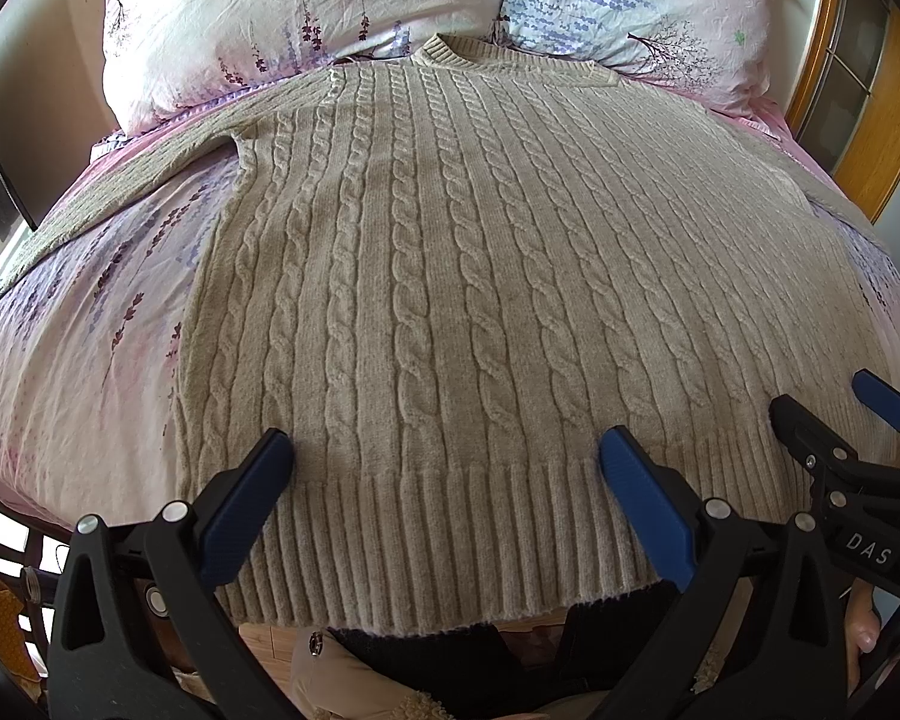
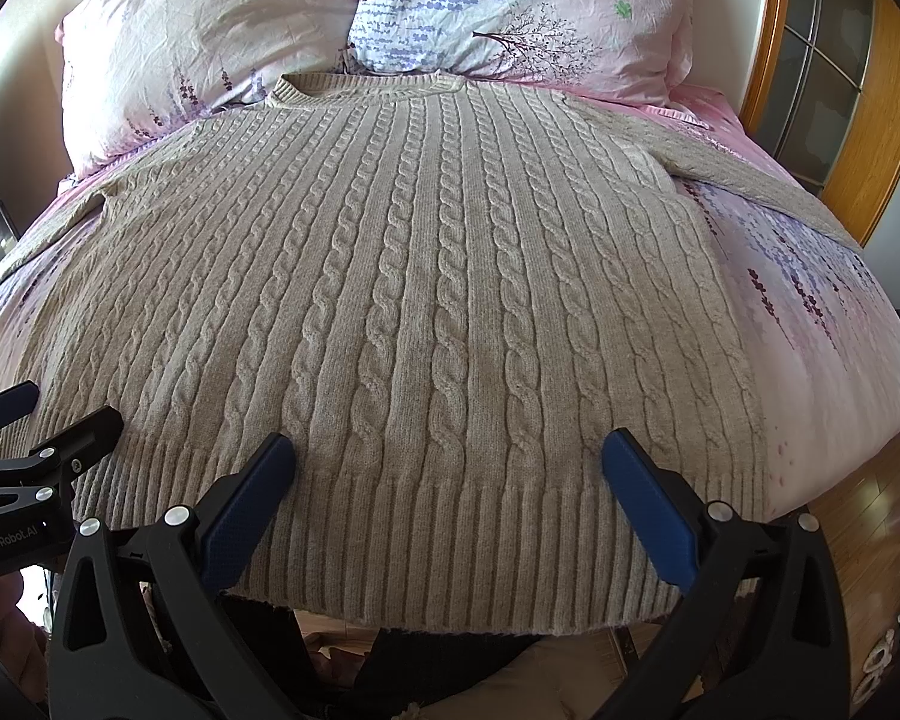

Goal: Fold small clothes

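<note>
While a beige cable-knit sweater (image 1: 450, 276) lies flat on the floral bed (image 1: 78, 372), collar toward two pillows (image 2: 510, 6), left gripper (image 1: 447, 456) and right gripper (image 2: 450, 459) spread wide over its hem, seemingly hovering.

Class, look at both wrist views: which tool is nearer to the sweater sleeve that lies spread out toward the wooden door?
The right tool. It hovers open at the hem on the side where that sleeve extends. The left tool, also open, sits at the hem's opposite end of the sweater.
</note>
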